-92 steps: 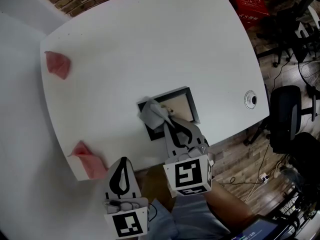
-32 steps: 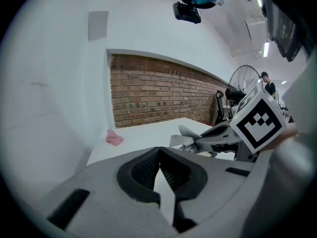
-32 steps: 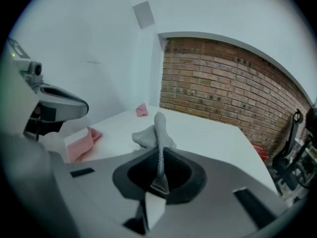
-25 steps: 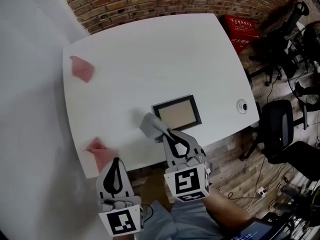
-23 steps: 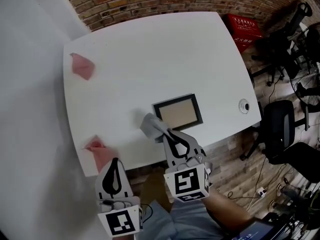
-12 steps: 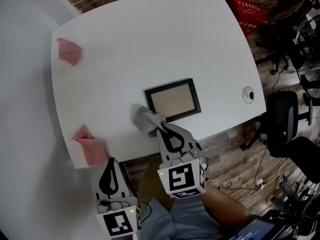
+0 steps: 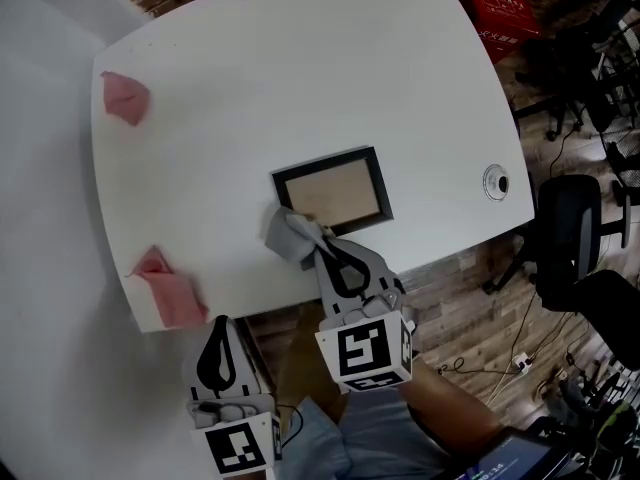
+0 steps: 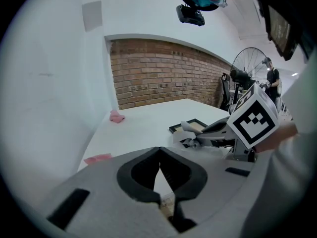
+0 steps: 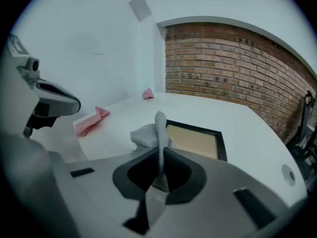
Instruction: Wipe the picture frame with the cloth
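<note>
A black picture frame (image 7: 333, 190) with a tan inside lies flat on the white table (image 7: 300, 78), near its front edge; it also shows in the right gripper view as the frame (image 9: 198, 138). My right gripper (image 7: 322, 245) is shut on a grey cloth (image 7: 290, 236), which bunches at the frame's near left corner. In the right gripper view the cloth (image 9: 150, 133) rises in a strip between the jaws. My left gripper (image 7: 221, 332) hangs shut below the table's front edge, holding nothing. From the left gripper view the frame (image 8: 190, 126) sits ahead to the right.
Two pink cloths lie on the table: one (image 7: 124, 98) at the far left corner, one (image 7: 168, 290) at the near left edge. A round cable port (image 7: 496, 181) sits at the right edge. Office chairs (image 7: 570, 228) and a red crate (image 7: 500, 8) stand on the wooden floor at right.
The right gripper with the grey cloth has slid from the table left of the frame back onto the frame's near left corner. The left gripper has stayed shut and low.
</note>
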`<state>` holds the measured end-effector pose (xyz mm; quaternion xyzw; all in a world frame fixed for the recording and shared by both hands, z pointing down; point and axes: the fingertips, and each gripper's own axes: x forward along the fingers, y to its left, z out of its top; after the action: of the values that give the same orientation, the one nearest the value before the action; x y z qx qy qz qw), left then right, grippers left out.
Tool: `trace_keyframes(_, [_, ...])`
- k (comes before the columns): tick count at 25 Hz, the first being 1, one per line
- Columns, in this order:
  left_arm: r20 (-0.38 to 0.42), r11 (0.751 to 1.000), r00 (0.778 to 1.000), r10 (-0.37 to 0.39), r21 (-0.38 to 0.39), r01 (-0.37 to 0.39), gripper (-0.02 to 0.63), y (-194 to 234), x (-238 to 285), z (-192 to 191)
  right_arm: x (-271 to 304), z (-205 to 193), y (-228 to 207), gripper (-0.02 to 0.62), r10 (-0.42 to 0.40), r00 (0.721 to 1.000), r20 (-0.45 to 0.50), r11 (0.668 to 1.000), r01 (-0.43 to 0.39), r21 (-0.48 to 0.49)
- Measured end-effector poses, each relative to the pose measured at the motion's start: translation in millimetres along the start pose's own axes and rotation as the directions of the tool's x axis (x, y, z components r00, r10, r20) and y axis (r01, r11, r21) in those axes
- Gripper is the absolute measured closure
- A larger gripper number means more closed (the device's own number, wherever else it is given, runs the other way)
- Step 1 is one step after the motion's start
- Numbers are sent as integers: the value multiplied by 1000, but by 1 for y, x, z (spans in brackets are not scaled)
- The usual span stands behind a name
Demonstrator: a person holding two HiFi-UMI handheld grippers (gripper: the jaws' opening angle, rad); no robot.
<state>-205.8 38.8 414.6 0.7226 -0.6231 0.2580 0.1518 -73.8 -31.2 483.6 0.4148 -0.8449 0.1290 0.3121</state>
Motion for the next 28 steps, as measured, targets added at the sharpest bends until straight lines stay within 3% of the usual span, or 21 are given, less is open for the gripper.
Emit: trace_keyframes(28, [-19,991,994,-107,81,108,597,-92,40,31,-32,-42,-95,569,-86,996,13,991,84,106])
